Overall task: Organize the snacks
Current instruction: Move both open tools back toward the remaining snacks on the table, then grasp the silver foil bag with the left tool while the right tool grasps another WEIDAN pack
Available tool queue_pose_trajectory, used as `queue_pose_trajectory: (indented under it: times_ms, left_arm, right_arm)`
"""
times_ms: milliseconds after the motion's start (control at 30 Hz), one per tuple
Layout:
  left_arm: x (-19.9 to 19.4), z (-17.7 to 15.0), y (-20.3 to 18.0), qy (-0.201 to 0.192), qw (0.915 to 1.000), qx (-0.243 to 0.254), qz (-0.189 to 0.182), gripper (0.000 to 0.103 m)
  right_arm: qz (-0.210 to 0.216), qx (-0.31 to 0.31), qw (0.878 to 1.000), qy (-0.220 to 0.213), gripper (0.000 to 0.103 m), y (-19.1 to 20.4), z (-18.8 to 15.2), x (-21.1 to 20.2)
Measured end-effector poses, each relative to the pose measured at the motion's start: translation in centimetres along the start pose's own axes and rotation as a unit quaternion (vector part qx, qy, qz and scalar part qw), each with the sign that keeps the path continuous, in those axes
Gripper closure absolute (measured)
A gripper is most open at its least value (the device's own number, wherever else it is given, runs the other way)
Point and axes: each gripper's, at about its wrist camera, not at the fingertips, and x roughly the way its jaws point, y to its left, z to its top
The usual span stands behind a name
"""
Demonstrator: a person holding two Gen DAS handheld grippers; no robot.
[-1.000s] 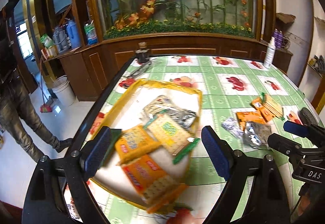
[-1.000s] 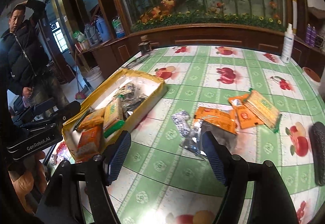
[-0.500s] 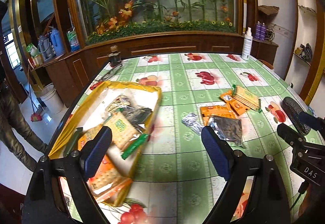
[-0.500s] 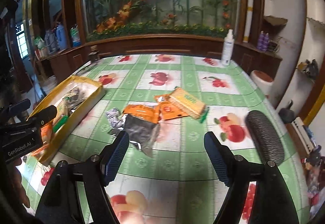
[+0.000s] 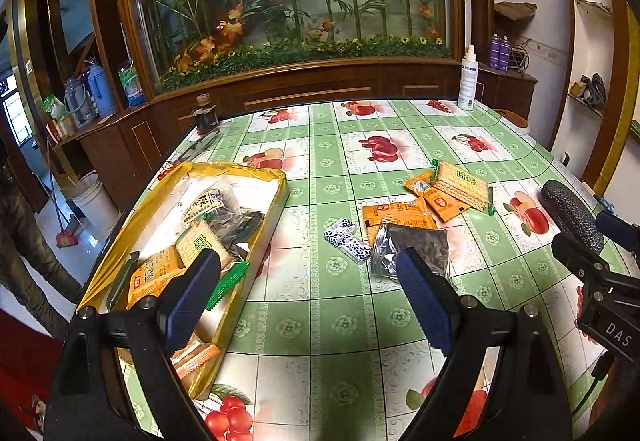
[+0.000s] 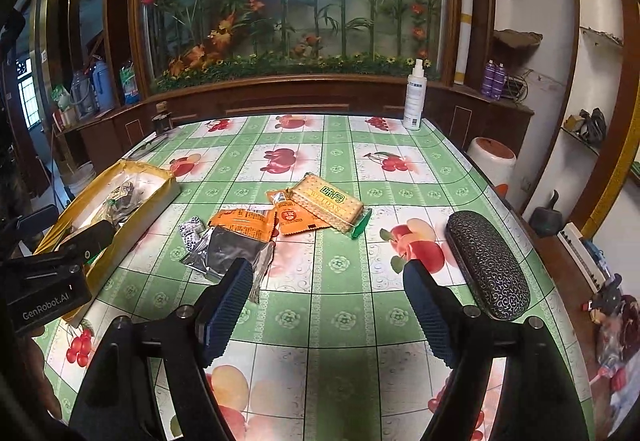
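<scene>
Snacks lie in two groups on the tabletop [image 5: 344,325]: some already sit in the yellow box [image 5: 256,241] just ahead and left of the left gripper [image 5: 304,297], whose jaws gape wide with nothing between them, its left finger over the box's near end. Loose packets lie ahead of the right gripper [image 6: 330,309], which is also wide and empty: a silver pouch [image 6: 232,247] just beyond its left finger, orange packets [image 6: 246,221] past that, and a cracker pack [image 6: 328,203] farther out. Beside its right finger rests a dark glasses case [image 6: 486,267].
</scene>
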Motion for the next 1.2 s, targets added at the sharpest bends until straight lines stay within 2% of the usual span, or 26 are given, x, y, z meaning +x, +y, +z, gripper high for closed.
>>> queue_pose_trajectory:
  times_ms: [233,367,567,633,800,1033,1200]
  left_arm:
    - [0.4,-0.2,-0.5,0.006,1.0000,0.005,-0.003,0.013]
    - [0.9,-0.5,-1.0,0.013,0.9997,0.007,-0.017,0.013]
    - [3.4,-1.1,-3.4,0.048,0.9969,0.025,-0.057,0.013]
    - [4.5,-1.1,-4.3,0.060,0.9954,0.027,-0.070,0.013]
    - [7.1,-1.2,-5.8,0.096,0.9899,-0.001,-0.104,0.013]
    - [9.5,-0.6,-6.8,0.116,0.9897,-0.029,-0.078,0.013]
    - [11.1,-0.1,-7.5,0.127,0.9883,-0.063,-0.058,0.013]
  right_arm:
    - [-0.001,0.006,1.000,0.003,0.023,-0.7,-0.2,0.1]
    - [0.011,0.011,1.000,0.009,0.023,-1.3,-0.3,0.6]
    - [0.084,0.025,0.996,0.029,0.023,-2.9,-0.2,2.7]
    - [0.089,0.022,0.995,0.036,0.023,-3.2,0.0,3.6]
    - [0.125,0.004,0.991,0.045,0.023,-4.0,1.5,6.9]
    - [0.148,-0.090,0.982,0.071,0.023,-3.2,4.5,13.5]
    - [0.168,-0.110,0.973,0.110,0.023,-3.0,5.9,18.3]
